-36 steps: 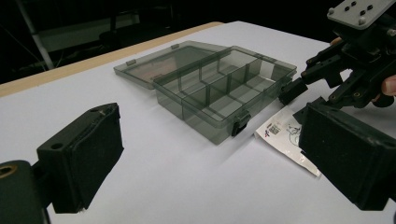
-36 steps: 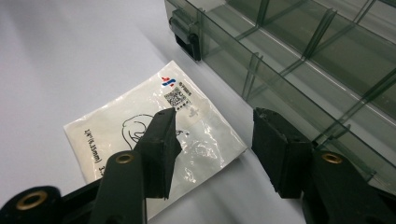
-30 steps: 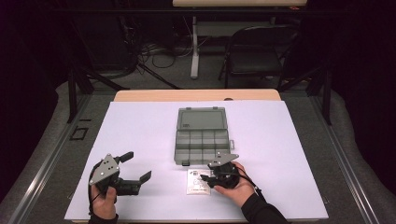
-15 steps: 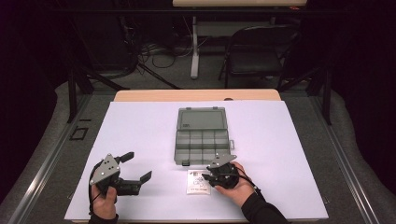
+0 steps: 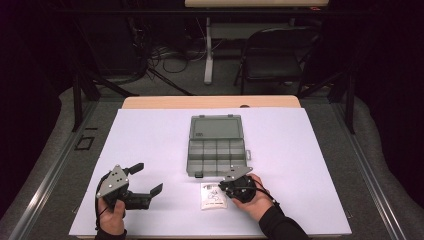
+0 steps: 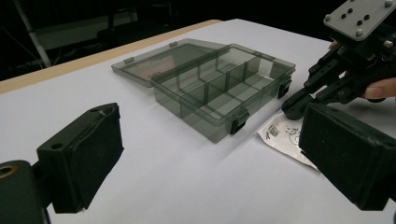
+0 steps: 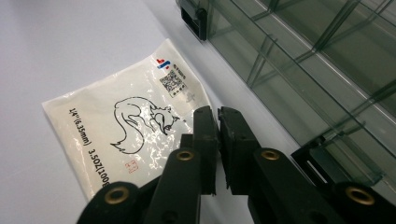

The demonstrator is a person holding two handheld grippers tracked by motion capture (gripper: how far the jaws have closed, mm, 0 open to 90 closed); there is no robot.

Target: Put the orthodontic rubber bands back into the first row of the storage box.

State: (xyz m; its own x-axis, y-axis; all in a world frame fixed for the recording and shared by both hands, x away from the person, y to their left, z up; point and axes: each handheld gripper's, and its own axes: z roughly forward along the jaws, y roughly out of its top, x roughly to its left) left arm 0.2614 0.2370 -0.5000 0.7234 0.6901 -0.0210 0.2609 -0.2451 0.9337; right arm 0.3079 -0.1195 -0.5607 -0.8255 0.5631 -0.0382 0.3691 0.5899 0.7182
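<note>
Bag by the box

Right gripper (image 7: 218, 116) has its jaws pressed together over the edge of the white bag (image 7: 126, 126); whether it pinches the bag is unclear. Left gripper (image 5: 146, 179) is spread wide. Box (image 5: 217, 150) sits open nearby.

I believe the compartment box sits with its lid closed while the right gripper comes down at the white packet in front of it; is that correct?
Not quite: the compartment box has its lid open, folded flat behind it, as the left gripper view shows. The rest holds: the right gripper, jaws nearly together, is at the edge of the white packet in front of the box.
</note>
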